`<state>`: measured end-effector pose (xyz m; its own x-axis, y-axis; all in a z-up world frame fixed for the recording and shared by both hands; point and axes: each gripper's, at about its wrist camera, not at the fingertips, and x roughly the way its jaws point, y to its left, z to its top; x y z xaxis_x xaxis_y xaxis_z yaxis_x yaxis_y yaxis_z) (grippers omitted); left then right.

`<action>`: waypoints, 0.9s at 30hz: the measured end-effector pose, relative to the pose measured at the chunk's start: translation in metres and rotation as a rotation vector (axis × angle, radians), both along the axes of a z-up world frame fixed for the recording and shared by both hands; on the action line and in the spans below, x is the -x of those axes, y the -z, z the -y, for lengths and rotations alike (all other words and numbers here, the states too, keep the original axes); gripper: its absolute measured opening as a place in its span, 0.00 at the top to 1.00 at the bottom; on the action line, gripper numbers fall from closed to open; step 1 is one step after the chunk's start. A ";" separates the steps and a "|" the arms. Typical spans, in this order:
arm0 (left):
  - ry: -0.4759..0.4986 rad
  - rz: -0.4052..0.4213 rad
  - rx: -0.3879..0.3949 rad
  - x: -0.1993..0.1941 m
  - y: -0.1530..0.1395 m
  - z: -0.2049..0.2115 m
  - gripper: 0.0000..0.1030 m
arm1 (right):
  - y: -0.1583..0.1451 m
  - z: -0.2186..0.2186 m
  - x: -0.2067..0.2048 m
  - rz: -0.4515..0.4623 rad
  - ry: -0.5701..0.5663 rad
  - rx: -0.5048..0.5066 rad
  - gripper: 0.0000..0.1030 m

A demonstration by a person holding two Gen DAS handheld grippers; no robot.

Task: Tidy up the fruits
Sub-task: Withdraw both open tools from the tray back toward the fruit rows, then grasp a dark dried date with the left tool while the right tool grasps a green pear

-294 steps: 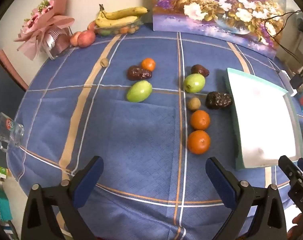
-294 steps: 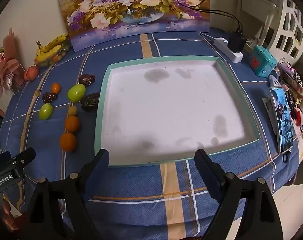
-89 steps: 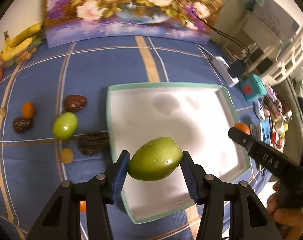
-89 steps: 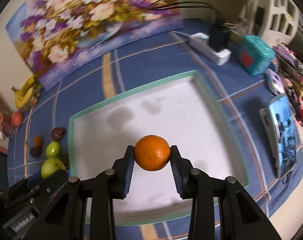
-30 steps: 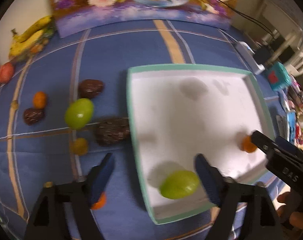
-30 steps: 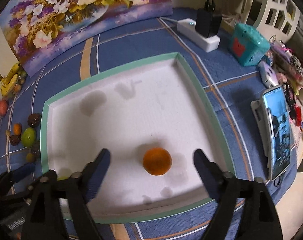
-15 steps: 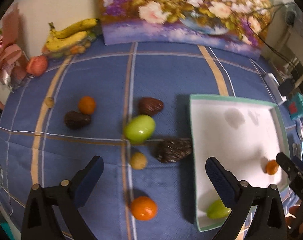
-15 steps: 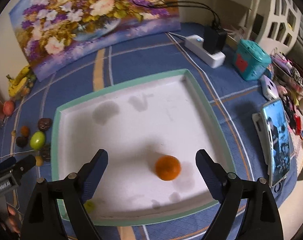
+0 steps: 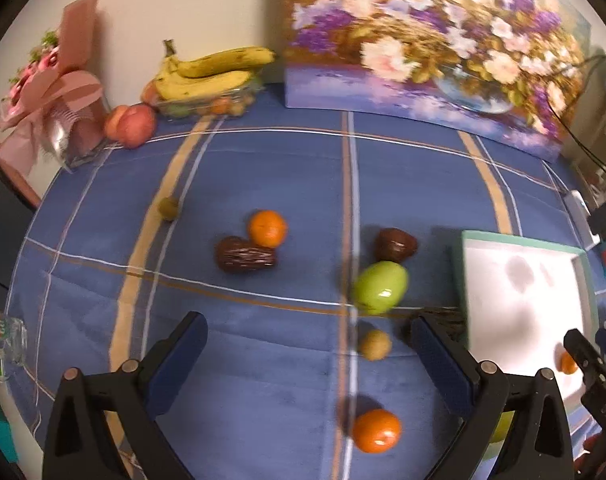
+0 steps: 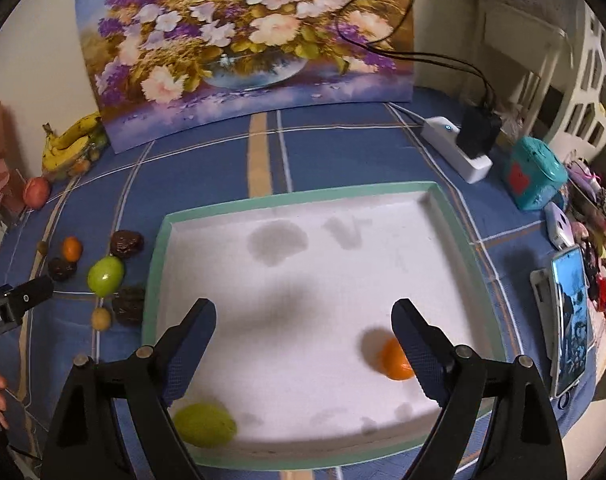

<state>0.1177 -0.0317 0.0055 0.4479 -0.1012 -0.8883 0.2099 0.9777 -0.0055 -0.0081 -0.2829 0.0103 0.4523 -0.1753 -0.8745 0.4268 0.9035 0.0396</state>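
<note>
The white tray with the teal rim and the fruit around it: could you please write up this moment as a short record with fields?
tray: white tray with teal rim, on the blue plaid tablecloth
in tray: green mango-shaped fruit near front left corner; round orange near front right
still on cloth: another green fruit, two oranges, dark brown fruits, small tan fruits
left hand-held gripper: open, empty
right hand-held gripper: open, empty
</note>
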 end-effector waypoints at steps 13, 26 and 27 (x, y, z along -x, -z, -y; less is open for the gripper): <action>-0.138 0.045 0.038 -0.023 -0.013 -0.074 0.00 | -0.005 -0.054 -0.038 0.086 -0.130 -0.160 0.13; -0.173 -0.031 0.208 -0.047 -0.013 -0.106 0.00 | -0.008 -0.111 -0.084 0.055 -0.272 -0.179 0.13; -0.165 -0.036 0.211 -0.049 -0.012 -0.103 0.01 | -0.006 -0.115 -0.087 0.046 -0.277 -0.178 0.13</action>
